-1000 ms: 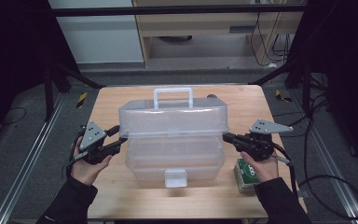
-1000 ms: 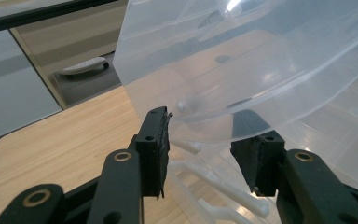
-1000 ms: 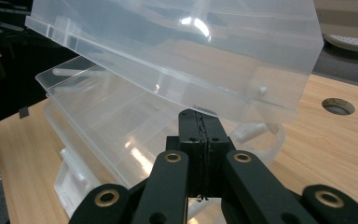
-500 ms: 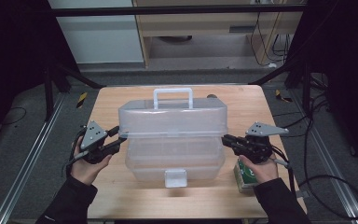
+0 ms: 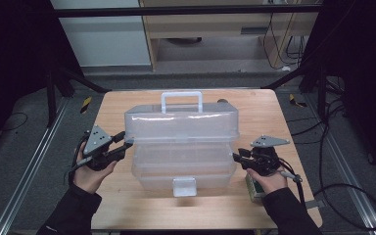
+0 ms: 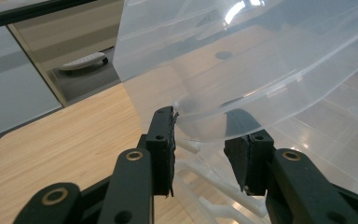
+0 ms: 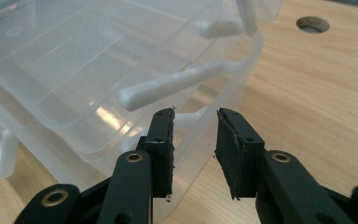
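A large clear plastic storage box with a white carrying handle (image 5: pixel 181 142) stands in the middle of a light wooden table (image 5: pixel 127 205), its lid raised above the compartmented base and a white latch at the front. The left gripper (image 5: pixel 126 142) sits at the box's left end; in the left gripper view its jaws have just been closing, with the lid's rounded rim (image 6: pixel 205 123) between them, one pad touching the rim, the other apart from it. The right gripper (image 5: pixel 236 157) sits at the right end; its jaws have just been opening and stand a little apart, gripping nothing, just beside the base wall (image 7: pixel 191 154) and a white hinge arm (image 7: pixel 168 86). A small green item (image 5: pixel 252 188) lies under the right hand, mostly hidden. The right gripper view shows a round hole in the tabletop (image 7: pixel 312 23). Beyond the table lie grey floor (image 5: pixel 215 63), cables and a pale cabinet (image 5: pixel 103 39).
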The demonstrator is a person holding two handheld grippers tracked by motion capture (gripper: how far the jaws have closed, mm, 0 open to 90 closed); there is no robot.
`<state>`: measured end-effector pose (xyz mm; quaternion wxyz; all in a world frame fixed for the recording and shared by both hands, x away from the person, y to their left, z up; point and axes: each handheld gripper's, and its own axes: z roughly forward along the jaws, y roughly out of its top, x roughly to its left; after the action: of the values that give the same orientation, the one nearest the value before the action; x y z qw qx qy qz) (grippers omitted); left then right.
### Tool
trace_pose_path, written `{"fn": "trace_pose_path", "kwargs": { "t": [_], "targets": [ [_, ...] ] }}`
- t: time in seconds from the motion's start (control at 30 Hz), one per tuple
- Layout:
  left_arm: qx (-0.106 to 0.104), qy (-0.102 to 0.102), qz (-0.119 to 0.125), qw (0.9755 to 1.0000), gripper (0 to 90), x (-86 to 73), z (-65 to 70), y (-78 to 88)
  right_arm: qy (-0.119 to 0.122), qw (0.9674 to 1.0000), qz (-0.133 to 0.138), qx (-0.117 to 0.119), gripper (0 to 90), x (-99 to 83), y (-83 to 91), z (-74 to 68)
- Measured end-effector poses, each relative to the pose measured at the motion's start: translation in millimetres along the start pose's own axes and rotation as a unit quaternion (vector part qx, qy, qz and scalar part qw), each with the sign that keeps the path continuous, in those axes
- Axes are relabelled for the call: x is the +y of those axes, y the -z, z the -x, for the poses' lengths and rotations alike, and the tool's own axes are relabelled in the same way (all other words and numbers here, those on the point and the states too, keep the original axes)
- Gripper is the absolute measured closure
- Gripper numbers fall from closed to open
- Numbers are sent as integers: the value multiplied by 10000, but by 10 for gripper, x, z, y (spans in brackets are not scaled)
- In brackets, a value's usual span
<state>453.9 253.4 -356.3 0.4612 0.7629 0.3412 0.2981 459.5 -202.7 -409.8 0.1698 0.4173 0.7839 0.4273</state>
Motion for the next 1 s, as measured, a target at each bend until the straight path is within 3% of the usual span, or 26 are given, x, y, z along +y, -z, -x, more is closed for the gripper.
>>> {"fn": "trace_pose_path", "kwargs": {
  "t": [0.1, 0.73, 1.0],
  "targets": [
    [6, 18, -8, 10000, 629, 9, -2, -1, -111, 9999, -88, 29, 666, -26, -36, 1],
    [67, 230, 79, 9997, 649, 107, -51, -10, -275, 9993, -221, 147, 741, -17, -103, -14],
    [63, 361, 177, 9992, 658, 178, -115, -33, -234, 9994, -211, 134, 743, -21, -104, -8]
  ]
}}
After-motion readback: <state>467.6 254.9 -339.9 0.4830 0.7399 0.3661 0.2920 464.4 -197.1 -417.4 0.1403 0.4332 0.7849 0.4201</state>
